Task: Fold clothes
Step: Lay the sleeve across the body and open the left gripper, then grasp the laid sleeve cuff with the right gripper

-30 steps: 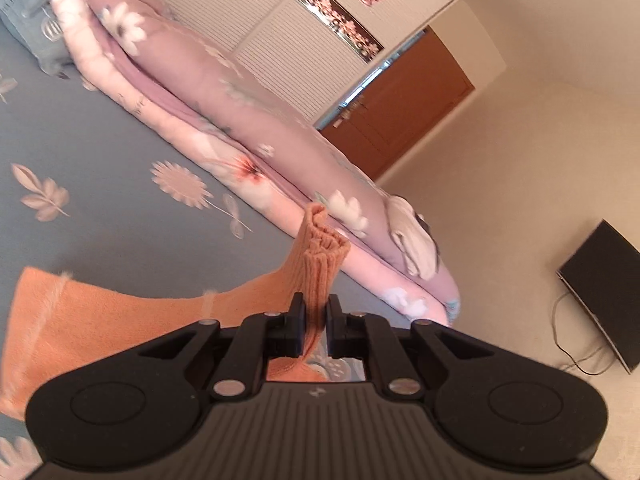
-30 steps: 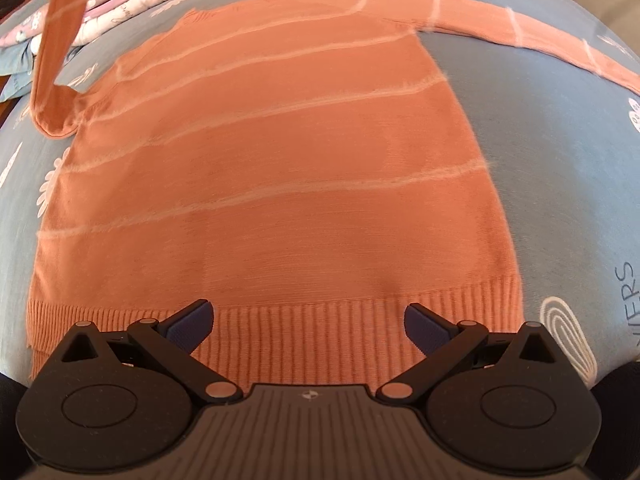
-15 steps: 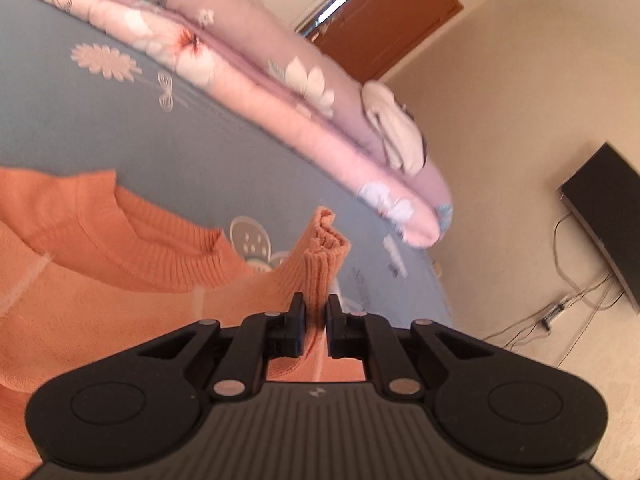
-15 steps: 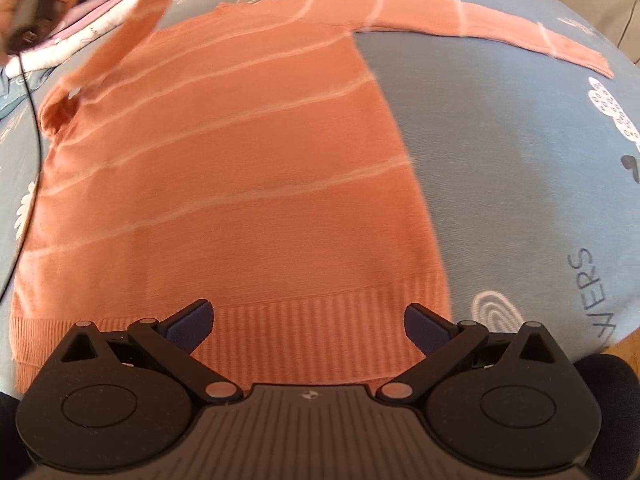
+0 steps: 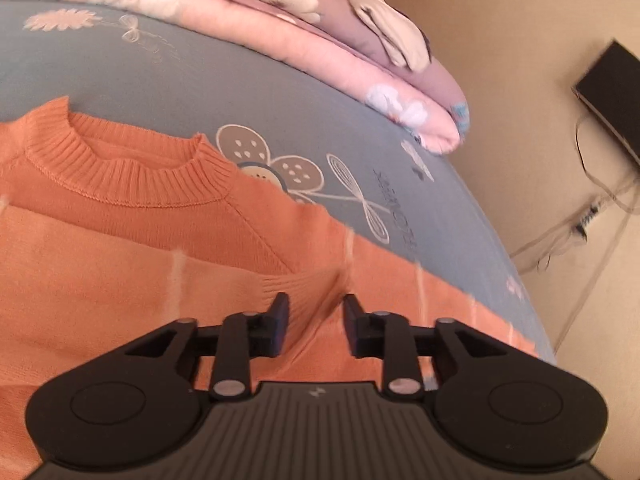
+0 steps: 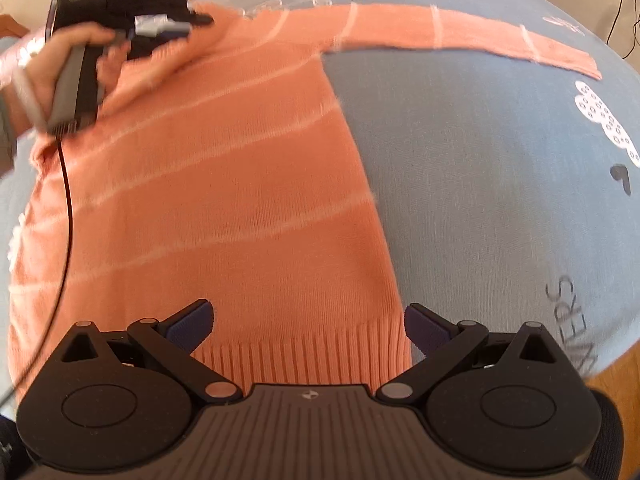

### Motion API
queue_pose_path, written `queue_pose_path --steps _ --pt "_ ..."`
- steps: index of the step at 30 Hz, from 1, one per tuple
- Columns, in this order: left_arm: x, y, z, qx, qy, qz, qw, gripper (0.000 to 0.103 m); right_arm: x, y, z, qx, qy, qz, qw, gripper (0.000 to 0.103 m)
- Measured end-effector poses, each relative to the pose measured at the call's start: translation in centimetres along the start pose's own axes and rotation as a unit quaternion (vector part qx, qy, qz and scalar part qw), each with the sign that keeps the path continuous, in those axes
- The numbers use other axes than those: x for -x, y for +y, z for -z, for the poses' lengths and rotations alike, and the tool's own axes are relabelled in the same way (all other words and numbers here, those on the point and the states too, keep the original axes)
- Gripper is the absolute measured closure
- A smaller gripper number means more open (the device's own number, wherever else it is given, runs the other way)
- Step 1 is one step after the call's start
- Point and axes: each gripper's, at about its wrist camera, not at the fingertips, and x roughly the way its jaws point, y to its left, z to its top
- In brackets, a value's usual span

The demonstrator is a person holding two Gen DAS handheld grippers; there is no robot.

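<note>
An orange sweater [image 6: 224, 184] lies flat on the bed [image 6: 480, 160], hem at the near edge, one sleeve [image 6: 460, 36] stretched toward the far right corner. The left gripper [image 5: 314, 312], its fingers opening, has the other sleeve's ribbed cuff [image 5: 308, 284] loose between them, laid across the chest below the collar [image 5: 132, 176], which only the left view shows, along with a folded quilt [image 5: 320, 40]. The right view alone shows a hand [image 6: 52, 68] on that gripper; the right gripper [image 6: 306, 324] hovers over the hem, fingers spread wide
</note>
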Motion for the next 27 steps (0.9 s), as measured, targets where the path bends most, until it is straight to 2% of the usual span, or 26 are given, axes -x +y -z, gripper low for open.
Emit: queue_pose_path --steps 3,4,6,8,10,12,15,17,19,22,27 --pt "3.6 -0.8 0.0 -0.075 -0.005 -0.005 0.9971 0.033 0.2 -0.1 -3.0 -0.007 -0.033 -0.018 0.999 0.0" --pt "4.9 -0.9 0.2 -0.101 -0.008 -0.016 0.9947 0.028 0.2 0.0 -4.2 -0.008 -0.048 -0.024 0.999 0.0" --pt "6.9 -0.6 1.3 -0.156 0.009 -0.055 0.9862 0.028 -0.6 0.5 -7.0 -0.011 -0.076 -0.043 0.996 0.0" --pt "8.1 0.2 3.2 -0.207 0.05 -0.1 0.9719 0.028 -1.9 0.9 -10.1 -0.025 -0.096 -0.072 0.992 0.0" --pt "9.2 1.2 5.7 -0.235 0.087 -0.129 0.9594 0.028 -3.9 1.1 -13.2 -0.055 -0.102 -0.11 0.987 0.001" --pt "10.0 2.4 7.9 -0.241 0.113 -0.144 0.9532 0.028 -6.3 0.8 -15.9 -0.102 -0.086 -0.145 0.98 0.005" --pt "10.8 3.9 10.3 -0.213 0.135 -0.147 0.9564 0.028 -10.3 0.6 -19.3 -0.176 -0.046 -0.188 0.965 0.013" --pt "11.1 4.5 11.2 -0.201 0.135 -0.147 0.9591 0.028 -12.7 1.1 -20.6 -0.195 -0.024 -0.2 0.96 0.014" --pt "11.5 4.8 11.4 -0.198 0.124 -0.144 0.9617 0.027 -14.2 1.5 -21.2 -0.212 -0.01 -0.19 0.959 0.019" --pt "11.6 5.1 10.9 -0.183 0.121 -0.134 0.9665 0.026 -16.0 2.1 -21.8 -0.22 -0.003 -0.195 0.956 0.028" --pt "11.8 5.6 10.6 -0.175 0.118 -0.121 0.9699 0.025 -17.3 2.8 -22.4 -0.24 -0.002 -0.213 0.947 0.03"
